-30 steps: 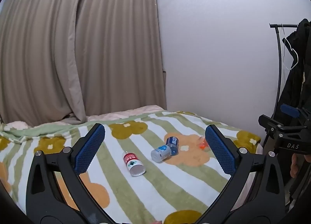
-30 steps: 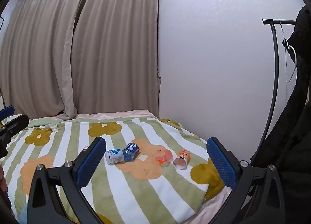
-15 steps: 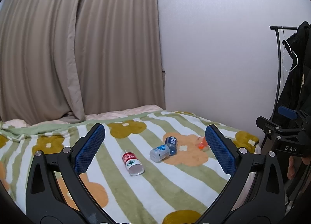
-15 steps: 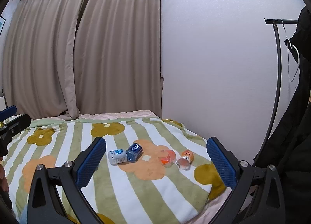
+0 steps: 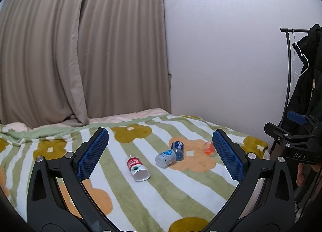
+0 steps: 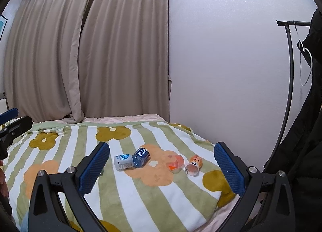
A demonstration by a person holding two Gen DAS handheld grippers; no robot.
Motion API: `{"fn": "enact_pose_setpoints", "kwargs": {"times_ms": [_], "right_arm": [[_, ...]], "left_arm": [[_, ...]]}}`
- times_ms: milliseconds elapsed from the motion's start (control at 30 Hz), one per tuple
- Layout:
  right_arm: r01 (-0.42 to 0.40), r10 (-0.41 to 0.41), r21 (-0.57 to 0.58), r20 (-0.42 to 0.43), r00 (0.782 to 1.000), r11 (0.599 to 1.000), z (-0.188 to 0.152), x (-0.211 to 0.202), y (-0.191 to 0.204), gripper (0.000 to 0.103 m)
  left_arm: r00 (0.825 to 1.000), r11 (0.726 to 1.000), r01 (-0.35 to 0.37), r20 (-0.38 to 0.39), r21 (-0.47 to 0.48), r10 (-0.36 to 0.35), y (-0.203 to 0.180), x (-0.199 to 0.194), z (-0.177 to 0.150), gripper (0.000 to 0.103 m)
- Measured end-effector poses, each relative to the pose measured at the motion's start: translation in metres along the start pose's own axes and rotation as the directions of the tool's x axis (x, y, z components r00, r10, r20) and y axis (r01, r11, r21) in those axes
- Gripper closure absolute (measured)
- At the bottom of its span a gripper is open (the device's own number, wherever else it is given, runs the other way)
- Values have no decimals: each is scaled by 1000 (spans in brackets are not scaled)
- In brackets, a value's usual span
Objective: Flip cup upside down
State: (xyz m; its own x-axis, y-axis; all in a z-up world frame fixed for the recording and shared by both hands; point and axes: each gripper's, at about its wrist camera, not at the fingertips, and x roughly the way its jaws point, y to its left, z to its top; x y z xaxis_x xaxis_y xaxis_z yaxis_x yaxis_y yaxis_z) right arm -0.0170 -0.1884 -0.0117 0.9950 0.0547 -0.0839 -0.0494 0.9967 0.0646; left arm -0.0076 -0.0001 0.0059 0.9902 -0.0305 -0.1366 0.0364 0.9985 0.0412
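Observation:
Several small cups lie on their sides on a striped floral blanket [image 5: 181, 191]. In the left wrist view a red-labelled cup [image 5: 137, 168], a grey cup [image 5: 166, 157], a dark blue cup [image 5: 178, 148] and an orange cup [image 5: 209, 149] show. In the right wrist view the grey cup [image 6: 123, 161], the blue cup [image 6: 141, 157], the orange cup [image 6: 175, 164] and an orange-white cup [image 6: 193, 165] show. My left gripper [image 5: 160, 155] is open and empty, well short of the cups. My right gripper [image 6: 161, 168] is open and empty, also held back from them.
Beige curtains [image 5: 80, 50] hang behind the bed and a white wall [image 5: 221, 60] stands on the right. A coat rack [image 6: 289, 83] with dark clothes stands at the bed's right side. The blanket's right edge [image 6: 221, 197] drops off near the orange-white cup.
Both views have shifted slightly; the cups sit a little lower and farther in frame. Both grippers stay open and empty. No cup has moved.

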Motion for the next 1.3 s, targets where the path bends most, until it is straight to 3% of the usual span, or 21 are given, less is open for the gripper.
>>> {"fn": "enact_pose_setpoints", "kwargs": {"times_ms": [433,1300], "right_arm": [[-32,32,-3,-1,999,999,-7,3,-1,0],[-19,19,9,14,1000,1000,-1,1,3,0]], "left_arm": [[1000,1000,1,-4,-8,-1,3,1,-2,0],[1000,1000,4,-15,-19,-4,6,0,-2,0]]}}
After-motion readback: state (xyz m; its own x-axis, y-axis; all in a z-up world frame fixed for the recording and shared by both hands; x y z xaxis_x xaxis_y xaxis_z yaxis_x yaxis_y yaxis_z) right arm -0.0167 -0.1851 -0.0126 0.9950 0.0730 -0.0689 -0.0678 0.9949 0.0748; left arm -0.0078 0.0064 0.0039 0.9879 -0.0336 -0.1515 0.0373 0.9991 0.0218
